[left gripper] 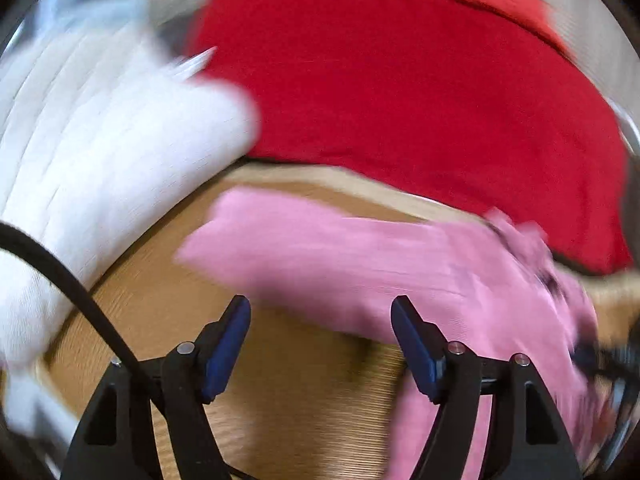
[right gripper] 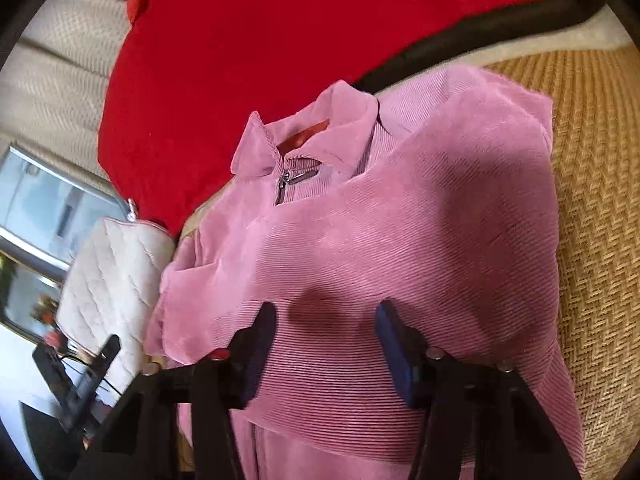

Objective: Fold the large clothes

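A pink corduroy jacket with a collar and a zipper lies on a woven straw mat, one side folded across its front. My right gripper is open and empty just above the jacket's lower middle. In the blurred left wrist view the jacket lies ahead and to the right. My left gripper is open and empty over the mat at the jacket's near edge. The left gripper also shows in the right wrist view, at the lower left.
A large red cushion lies behind the jacket, and shows in the left wrist view. A white quilted pillow lies left of it, and shows in the left wrist view. A window is at the far left.
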